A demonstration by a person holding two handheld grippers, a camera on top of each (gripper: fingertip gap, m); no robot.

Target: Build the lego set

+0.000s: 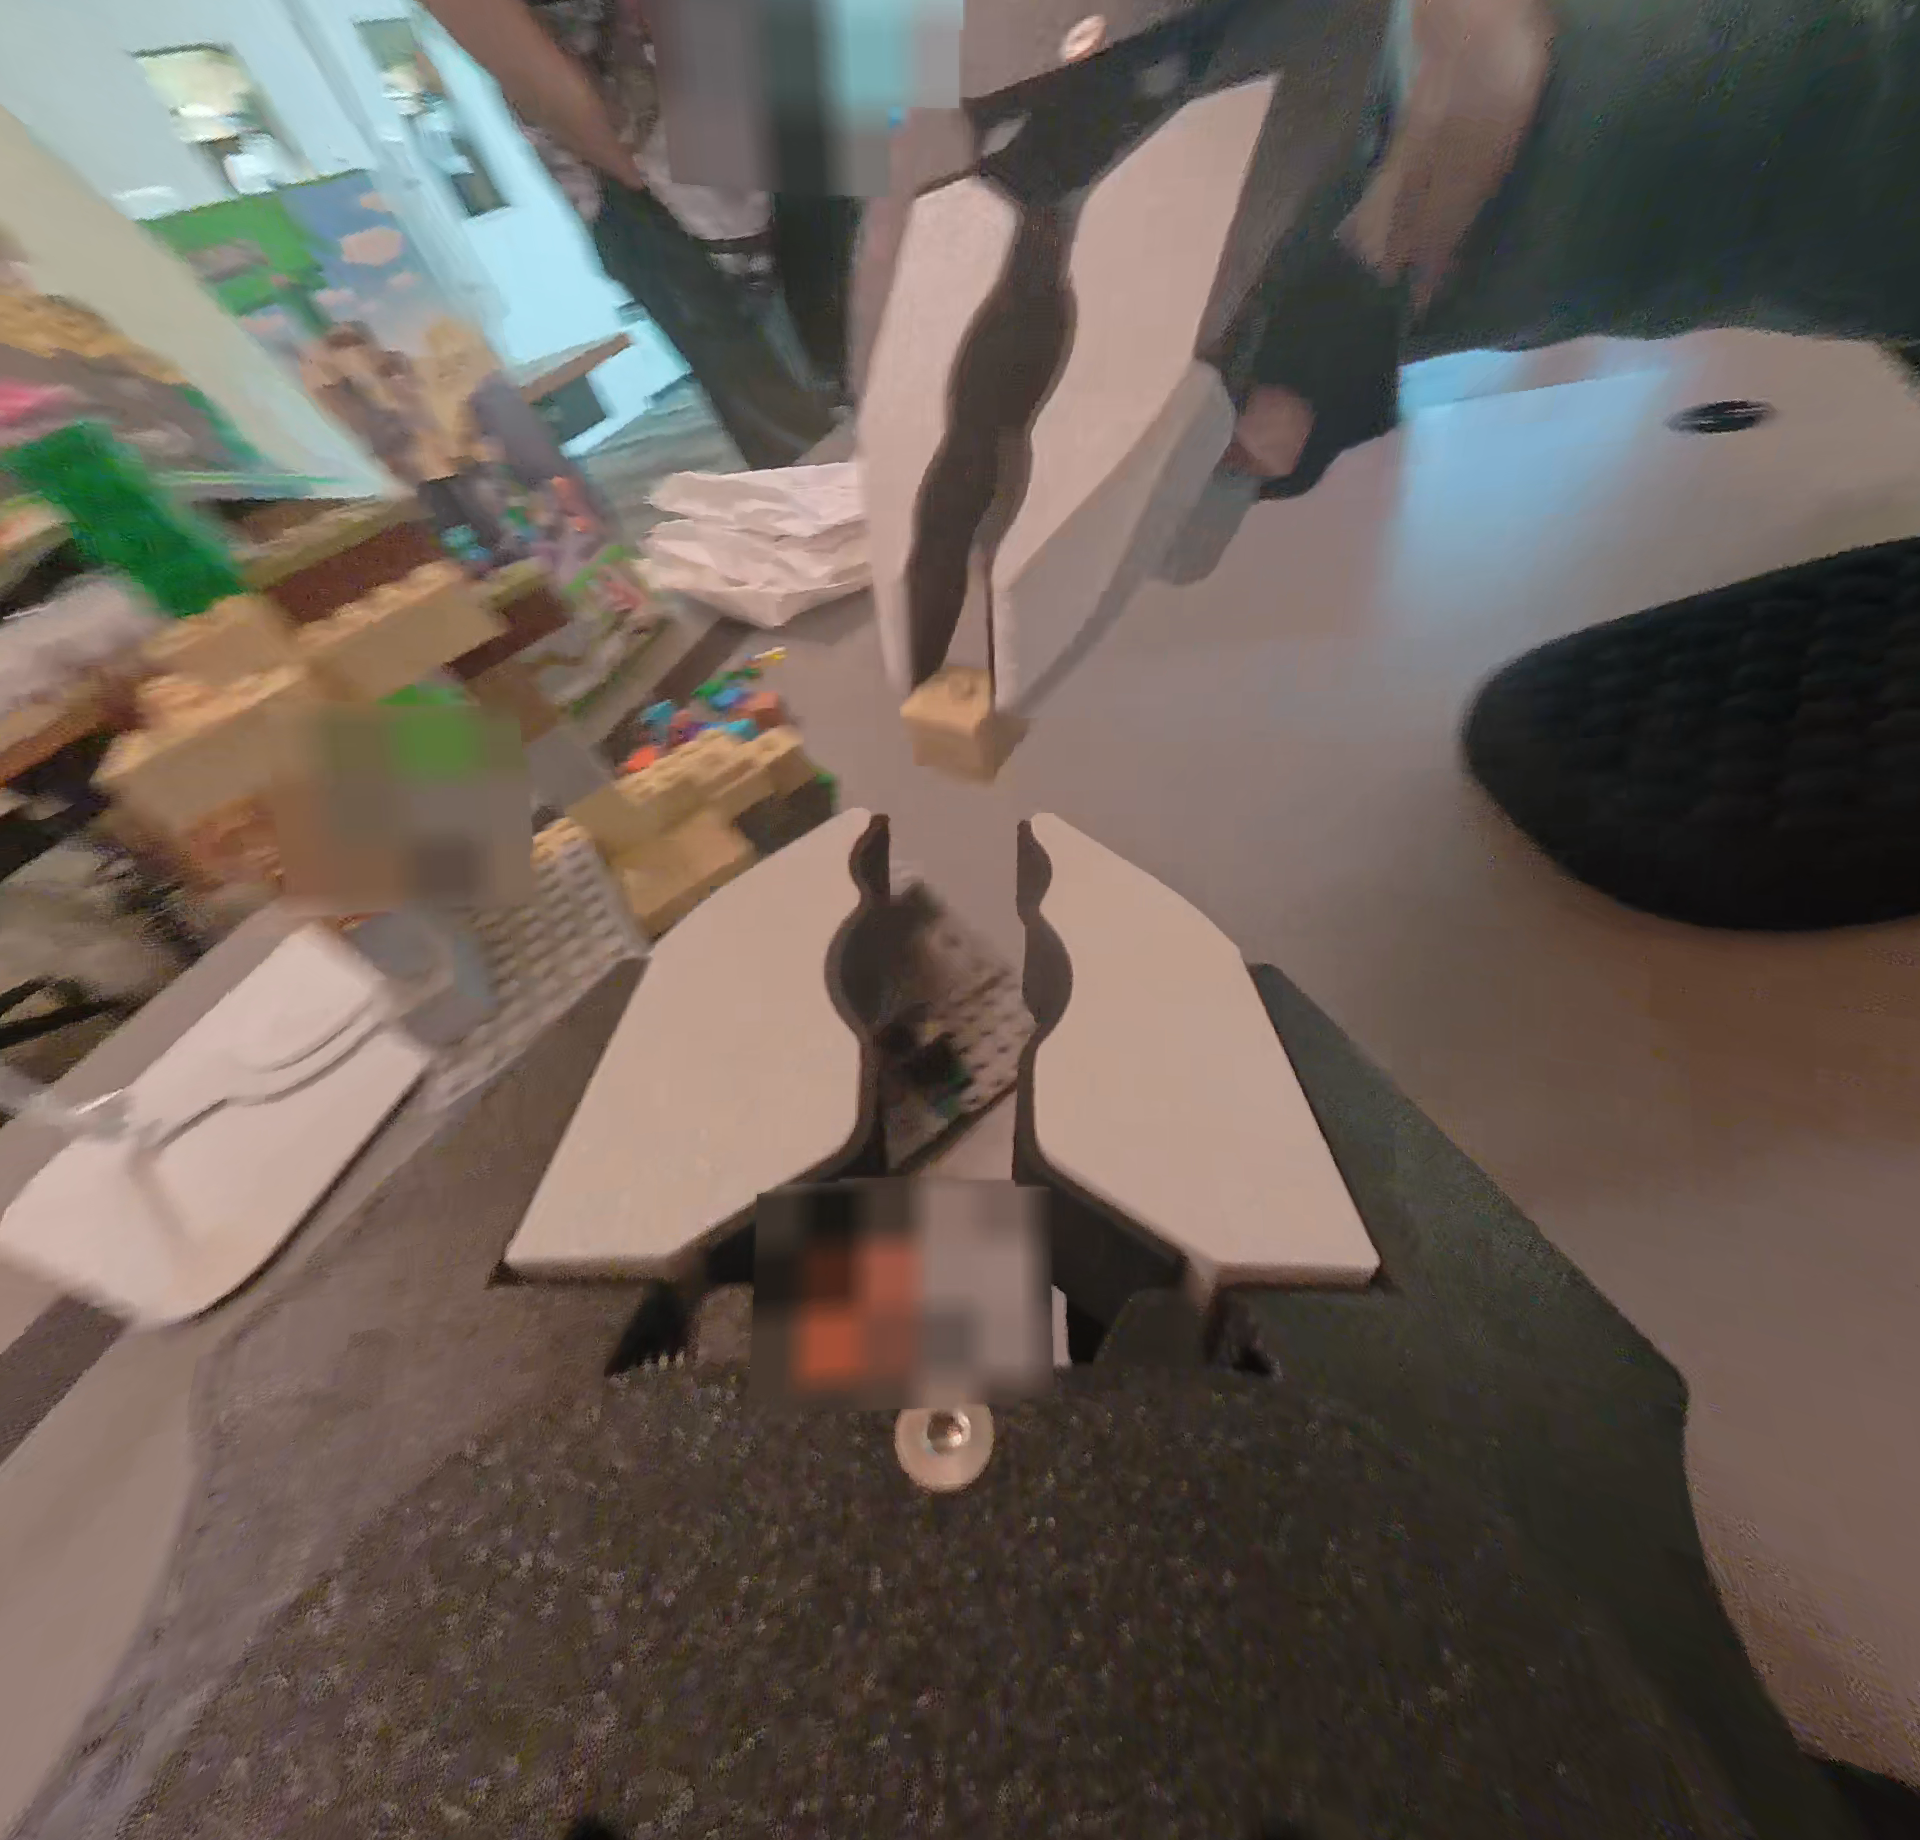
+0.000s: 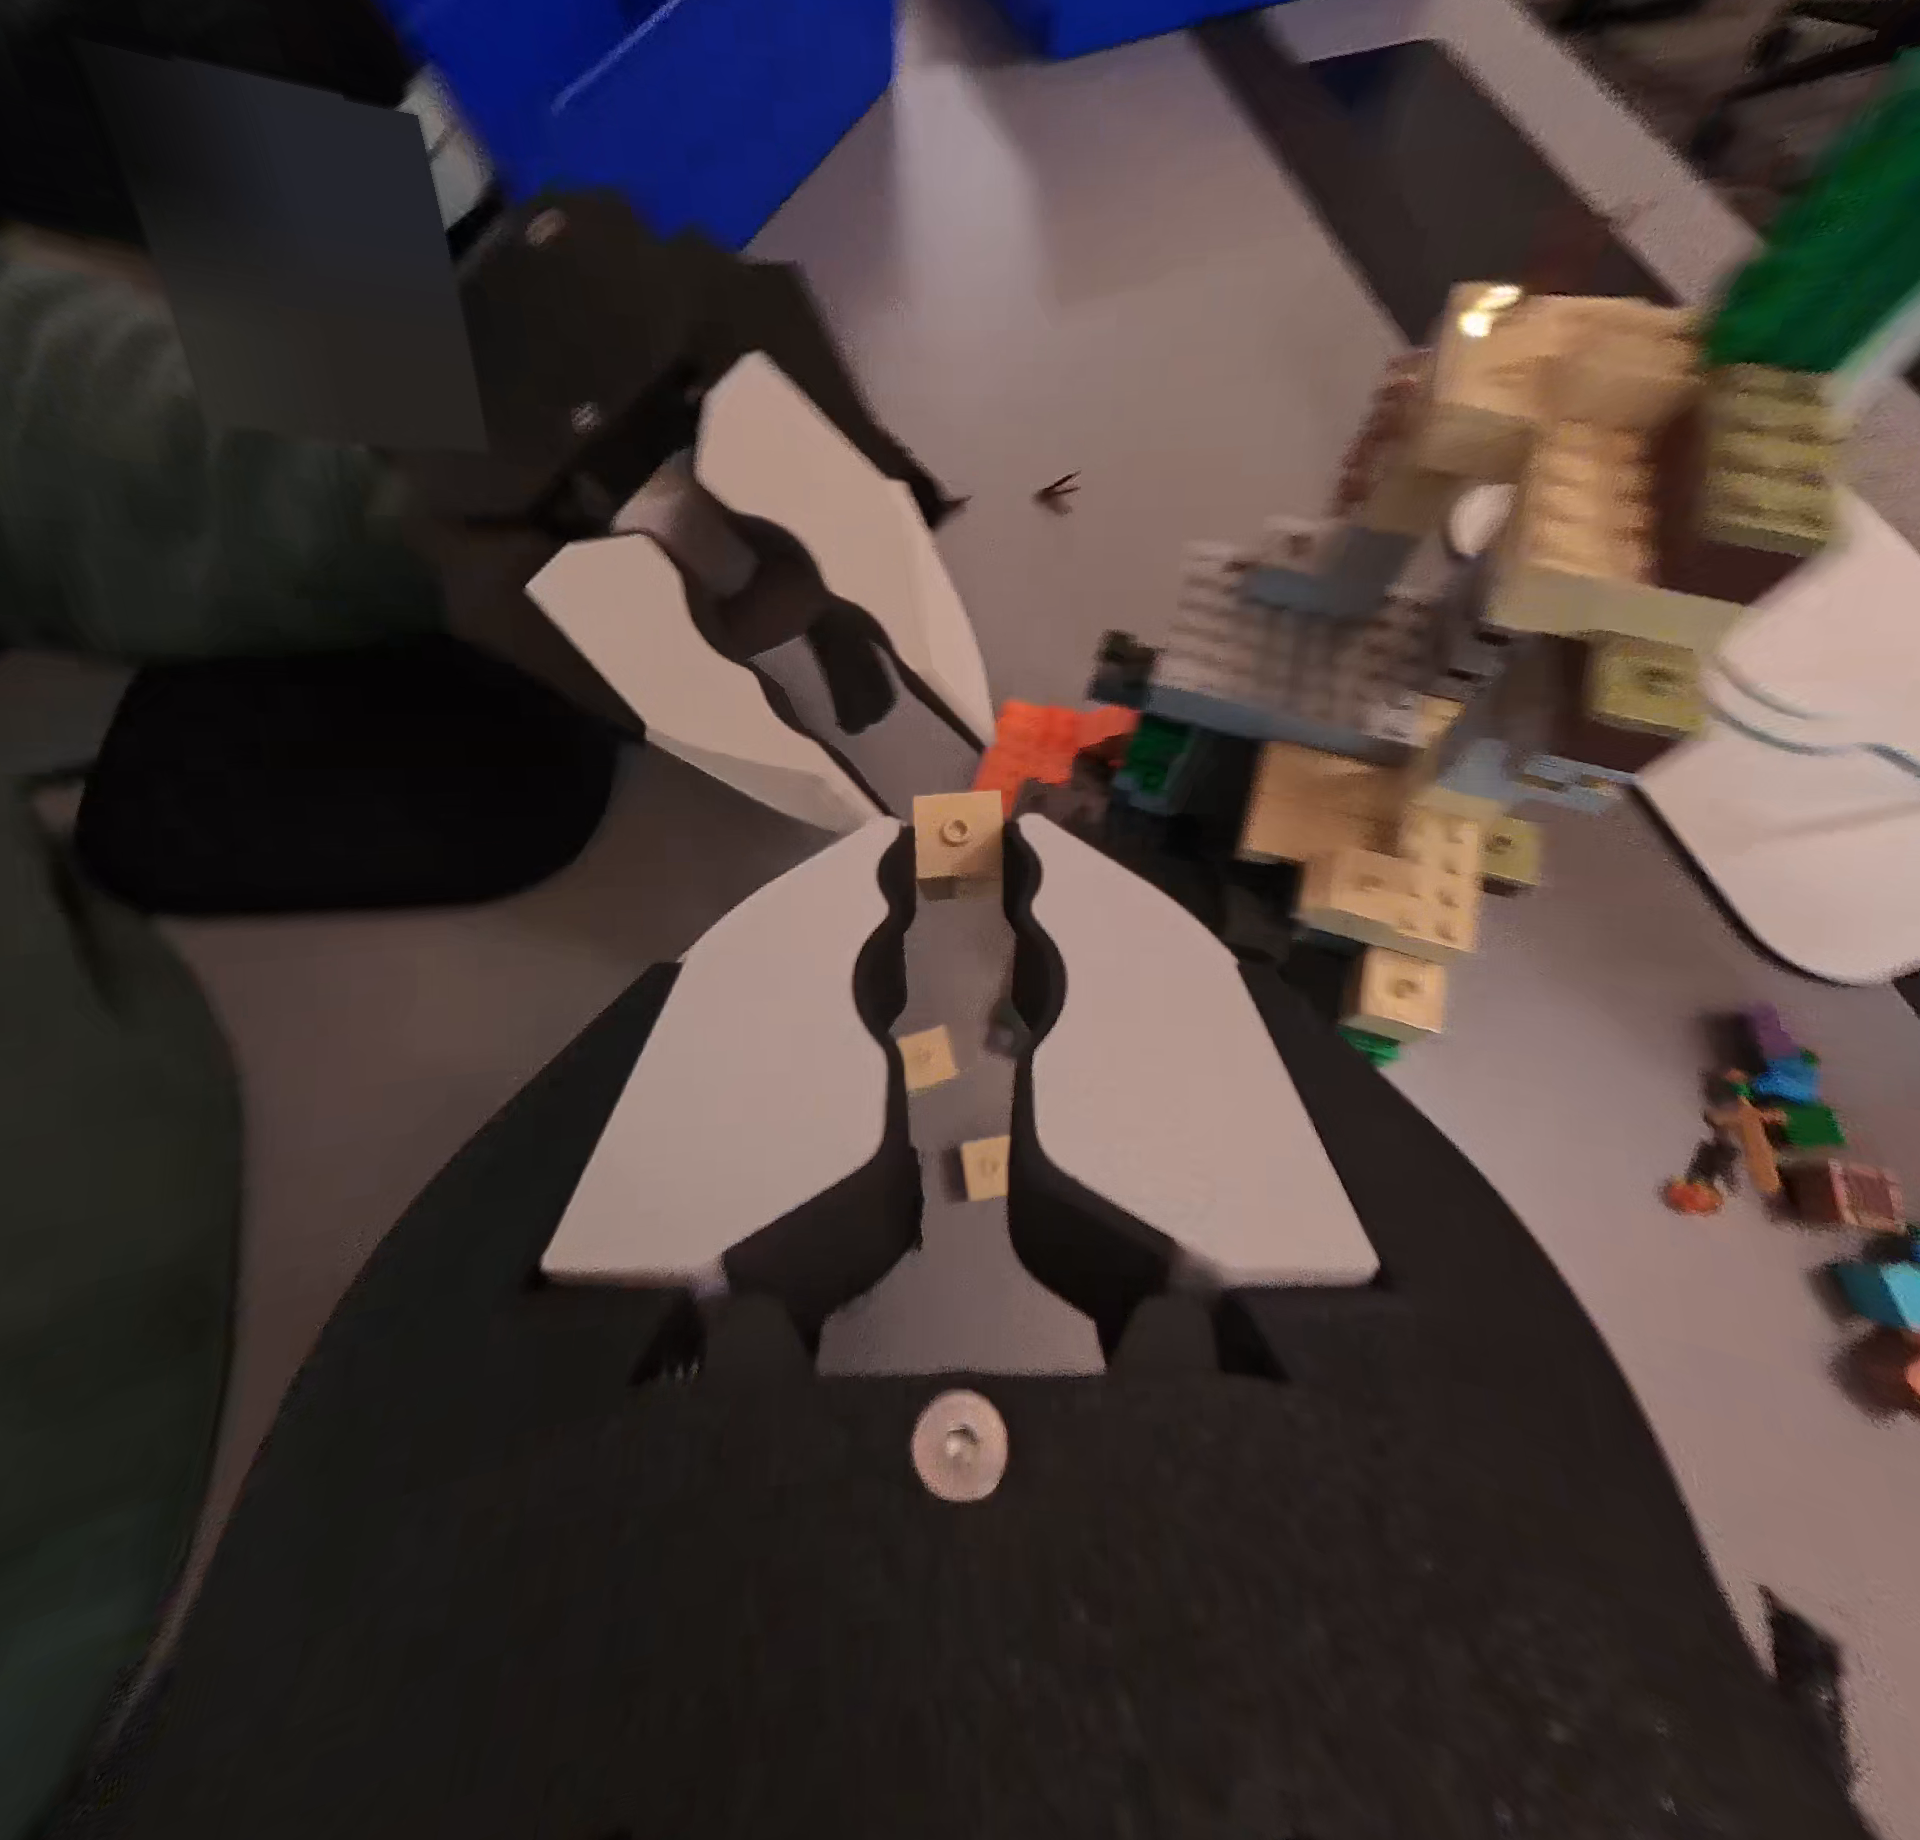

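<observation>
My right gripper (image 2: 961,836) is shut on a small tan one-stud brick (image 2: 956,850) and holds it above the table. In the left wrist view it comes down from above (image 1: 963,701) with the tan brick (image 1: 961,736) at its tips. My left gripper (image 1: 956,829) is open and empty, its tips just below that brick. It also shows in the right wrist view (image 2: 935,780), tip to tip with the right one. The tan, brown and green lego build (image 2: 1455,647) stands on the table to the right; it is blurred in the left wrist view (image 1: 312,699).
Two loose tan bricks (image 2: 928,1058) (image 2: 985,1167) lie under my right gripper. Small coloured pieces (image 2: 1766,1146) lie at the right, an orange piece (image 2: 1039,751) by the build. Blue bins (image 2: 727,76) stand behind. A black pad (image 1: 1714,741), white paper (image 1: 769,533) and a person (image 1: 707,180) are near. My left and right fingertips are right by each other. Left tips and right tips are each some 15 cm from the orange piece (image 2: 1039,751).
</observation>
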